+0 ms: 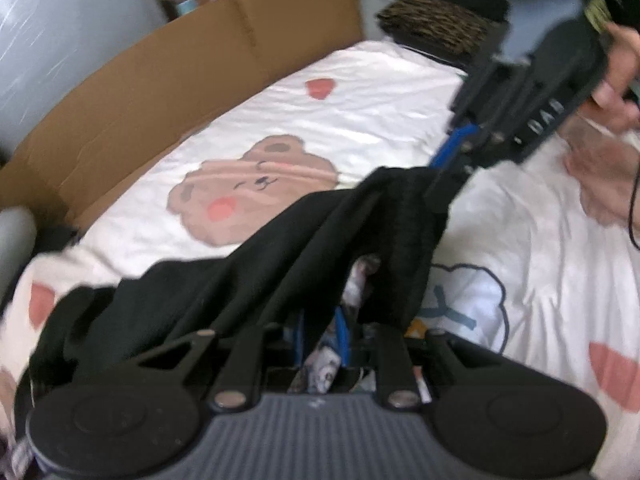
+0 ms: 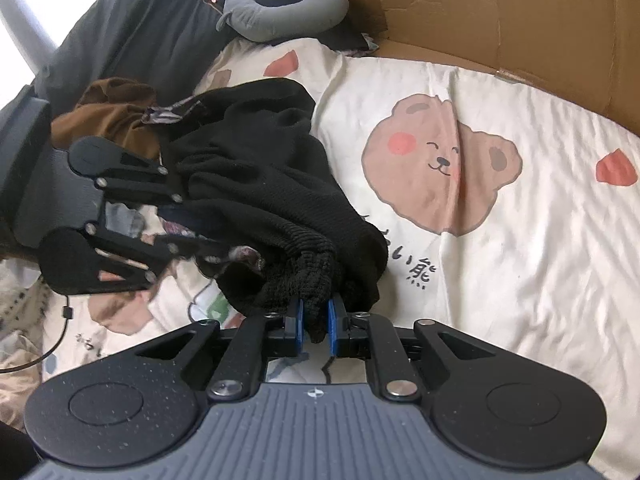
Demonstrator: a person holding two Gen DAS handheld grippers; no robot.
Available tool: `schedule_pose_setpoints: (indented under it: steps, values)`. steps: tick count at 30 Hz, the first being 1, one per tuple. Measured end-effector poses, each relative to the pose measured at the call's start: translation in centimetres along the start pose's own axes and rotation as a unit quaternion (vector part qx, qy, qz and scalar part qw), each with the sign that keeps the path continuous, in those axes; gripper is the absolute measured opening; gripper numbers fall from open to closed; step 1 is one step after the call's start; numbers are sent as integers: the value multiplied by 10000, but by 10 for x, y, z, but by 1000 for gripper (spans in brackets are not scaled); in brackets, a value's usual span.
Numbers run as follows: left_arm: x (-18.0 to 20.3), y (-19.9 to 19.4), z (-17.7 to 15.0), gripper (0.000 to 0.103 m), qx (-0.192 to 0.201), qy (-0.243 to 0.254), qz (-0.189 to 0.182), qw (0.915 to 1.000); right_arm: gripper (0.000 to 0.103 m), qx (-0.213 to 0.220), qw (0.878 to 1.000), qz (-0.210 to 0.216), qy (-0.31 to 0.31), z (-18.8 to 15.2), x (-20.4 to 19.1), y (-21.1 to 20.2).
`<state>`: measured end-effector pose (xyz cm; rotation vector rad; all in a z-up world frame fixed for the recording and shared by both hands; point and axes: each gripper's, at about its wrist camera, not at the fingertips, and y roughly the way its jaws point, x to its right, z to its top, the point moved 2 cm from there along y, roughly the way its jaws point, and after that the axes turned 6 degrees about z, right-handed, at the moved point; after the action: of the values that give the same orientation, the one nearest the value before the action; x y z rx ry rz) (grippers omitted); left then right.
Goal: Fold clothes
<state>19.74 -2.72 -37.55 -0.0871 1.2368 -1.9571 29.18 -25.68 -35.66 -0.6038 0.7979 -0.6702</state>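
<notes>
Matt ribbed-knit black garment (image 2: 280,184), creased cotton bedsheet (image 2: 500,280) (printed), corrugated cardboard (image 2: 500,20)

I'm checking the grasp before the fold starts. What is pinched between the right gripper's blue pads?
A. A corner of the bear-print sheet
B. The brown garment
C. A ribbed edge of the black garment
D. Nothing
C: in the right wrist view the right gripper has its blue pads closed on a bunched, ribbed edge of the black garment.
</notes>
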Motion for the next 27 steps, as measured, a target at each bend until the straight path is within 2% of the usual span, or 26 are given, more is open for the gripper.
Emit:
schedule_pose_setpoints:
  steps: [5,15,18,20,24,27]
  values:
    - [13,2,7,19,97,468,-129,9988,11,-2,9999,76,73,3,0,3]
    - [18,17,9,24,62,739,-220,9970,11,-31,9994,320,-97,4,-12,6]
    - [15,21,8,24,85,611,-292,9977,11,-30,9994,340,-92,5,-11,5]
    - [13,22,7,9,75,444,-405,9982,11,-15,9994,347,-90,6,-12,4]
    - [4,7,6,5,266,91,-410,9988,13,26,9997,259,-37,6,-9,3]
    - [-10,-11,4,3,416,-288,-321,9982,21,101,9996,271,44,7,-6,-1]
